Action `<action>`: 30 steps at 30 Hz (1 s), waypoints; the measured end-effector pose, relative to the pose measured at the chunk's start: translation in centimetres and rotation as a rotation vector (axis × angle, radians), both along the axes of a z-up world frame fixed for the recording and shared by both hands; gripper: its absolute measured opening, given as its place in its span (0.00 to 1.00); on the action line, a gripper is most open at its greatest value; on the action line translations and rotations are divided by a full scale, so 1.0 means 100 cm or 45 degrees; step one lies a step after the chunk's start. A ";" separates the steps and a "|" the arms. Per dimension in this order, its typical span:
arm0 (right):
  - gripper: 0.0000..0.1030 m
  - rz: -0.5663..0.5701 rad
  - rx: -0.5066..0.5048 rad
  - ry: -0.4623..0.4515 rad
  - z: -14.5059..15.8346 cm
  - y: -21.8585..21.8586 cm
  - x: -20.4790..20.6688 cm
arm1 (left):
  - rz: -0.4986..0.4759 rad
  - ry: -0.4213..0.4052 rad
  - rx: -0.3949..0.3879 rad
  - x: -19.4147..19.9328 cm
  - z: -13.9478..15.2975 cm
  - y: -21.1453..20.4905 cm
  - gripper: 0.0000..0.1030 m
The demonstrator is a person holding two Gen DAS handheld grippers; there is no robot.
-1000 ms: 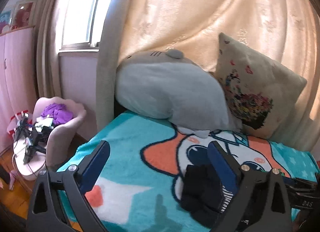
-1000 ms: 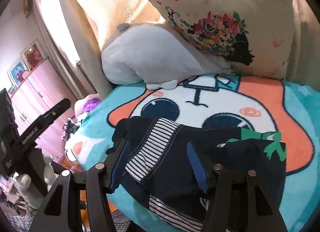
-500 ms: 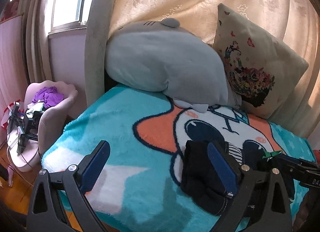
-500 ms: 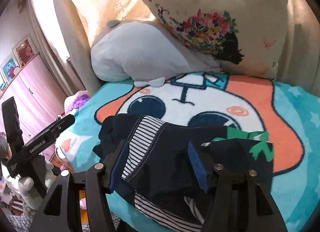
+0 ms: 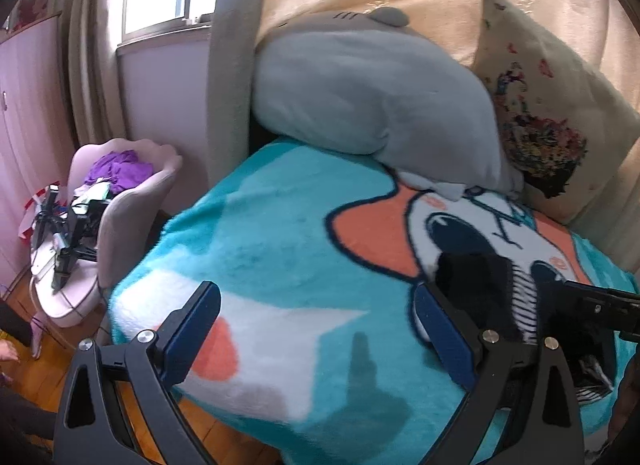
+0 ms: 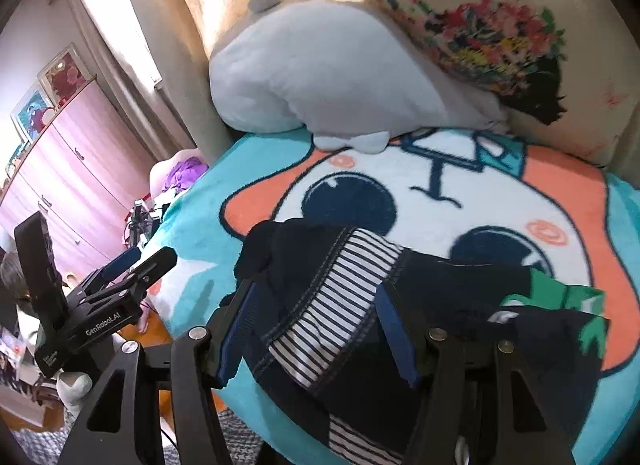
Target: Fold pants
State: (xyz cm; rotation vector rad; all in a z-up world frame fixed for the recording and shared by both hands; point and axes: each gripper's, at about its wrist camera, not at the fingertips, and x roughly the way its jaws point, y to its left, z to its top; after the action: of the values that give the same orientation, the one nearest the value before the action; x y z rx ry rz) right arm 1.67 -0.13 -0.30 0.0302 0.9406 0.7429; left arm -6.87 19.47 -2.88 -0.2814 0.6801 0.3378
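The dark pants (image 6: pixel 404 305), with a striped lining turned out and a green patch at one side, are seen lying bunched on the teal cartoon blanket (image 5: pixel 280 257) near the front edge of the bed, below a grey plush pillow (image 6: pixel 320 73) and a flowered cushion (image 6: pixel 500 37). The right gripper (image 6: pixel 316 325) is held over the pants with its jaws spread apart on either side of the striped part, nothing being pinched, while the left gripper (image 5: pixel 316 329) is held over bare blanket just left of the pants, its jaws wide apart and empty
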 end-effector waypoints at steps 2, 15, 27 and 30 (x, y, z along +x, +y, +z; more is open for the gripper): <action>0.63 0.000 -0.015 0.017 -0.005 0.006 0.004 | 0.003 0.009 -0.007 0.000 -0.003 0.004 0.93; 0.63 0.098 -0.119 0.214 -0.043 0.049 0.032 | -0.092 0.031 -0.104 0.006 -0.013 0.004 0.75; 0.69 0.211 -0.475 0.211 -0.024 0.127 0.040 | -0.069 0.008 -0.133 -0.004 -0.012 0.017 0.75; 0.74 0.194 -0.636 0.211 -0.040 0.154 0.046 | -0.079 -0.008 -0.139 -0.010 -0.009 0.018 0.75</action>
State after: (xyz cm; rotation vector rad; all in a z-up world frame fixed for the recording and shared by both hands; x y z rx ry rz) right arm 6.24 15.23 -4.28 -0.4277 1.2765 0.6336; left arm -7.88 21.23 -3.80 -0.3641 0.7006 0.2405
